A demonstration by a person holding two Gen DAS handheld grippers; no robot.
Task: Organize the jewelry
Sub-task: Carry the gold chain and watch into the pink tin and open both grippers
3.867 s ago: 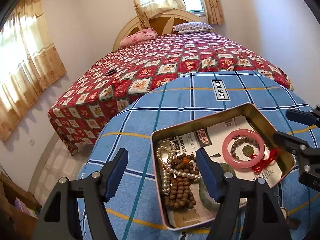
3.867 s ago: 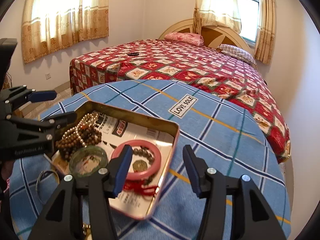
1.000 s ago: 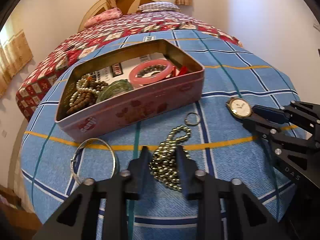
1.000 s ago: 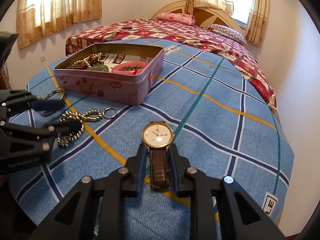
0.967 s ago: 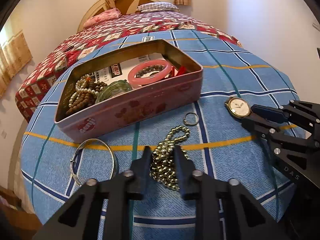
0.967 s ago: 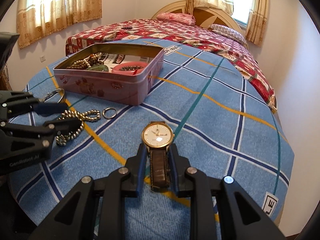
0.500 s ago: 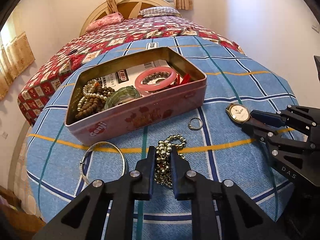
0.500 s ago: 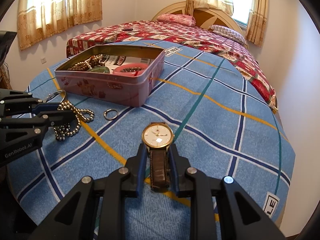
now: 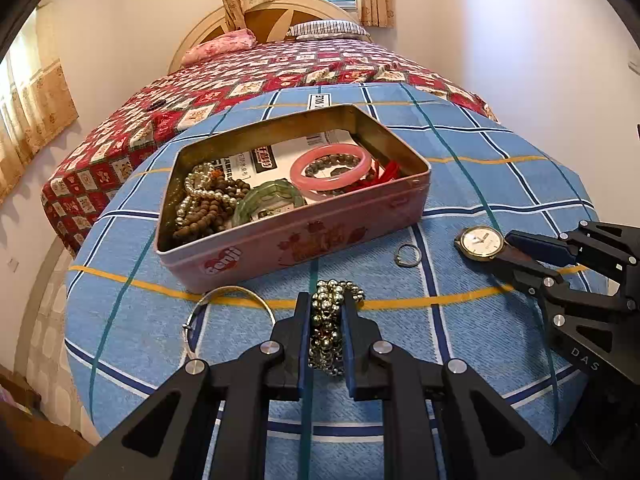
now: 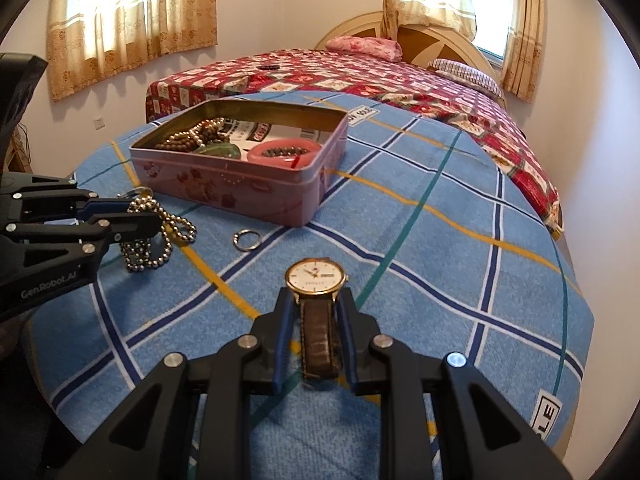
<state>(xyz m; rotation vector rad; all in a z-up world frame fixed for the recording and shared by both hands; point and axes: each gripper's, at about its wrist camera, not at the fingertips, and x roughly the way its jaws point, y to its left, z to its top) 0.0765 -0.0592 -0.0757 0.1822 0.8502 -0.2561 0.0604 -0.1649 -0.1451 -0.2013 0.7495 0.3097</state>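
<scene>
Tin [image 9: 304, 236], pink and lidless, standing on the blue plaid cloth [image 9: 480, 184] of a round counter, with a bed [image 9: 280, 68] in a red patterned cover behind it. Inside the tin lie a pink bangle [image 9: 332, 168] ringing a dark bead bracelet, a green bangle [image 9: 268, 200], a heap of brown beads [image 9: 204, 212] tangled with a pearl strand, and a scrap of red cord at the right wall, all on printed paper. Left tool [image 9: 326, 312] has just been closing and is clenched on the gold bead chain [image 9: 332, 320], which bunches between its pads and trails onto the cloth just in front of the tin; seen from the right wrist, the chain [image 10: 156, 236] droops from the tool's tips to the cloth. Right tool [image 10: 316, 316] grips the brown strap of the watch [image 10: 316, 280], whose white, gold-rimmed dial lies beyond the fingertips, well apart from the tin. Silver bangle [image 9: 224, 316] rests on the cloth just left of the left tool, near the tin's front wall. Small ring [image 9: 407, 255] lies between chain and watch.
</scene>
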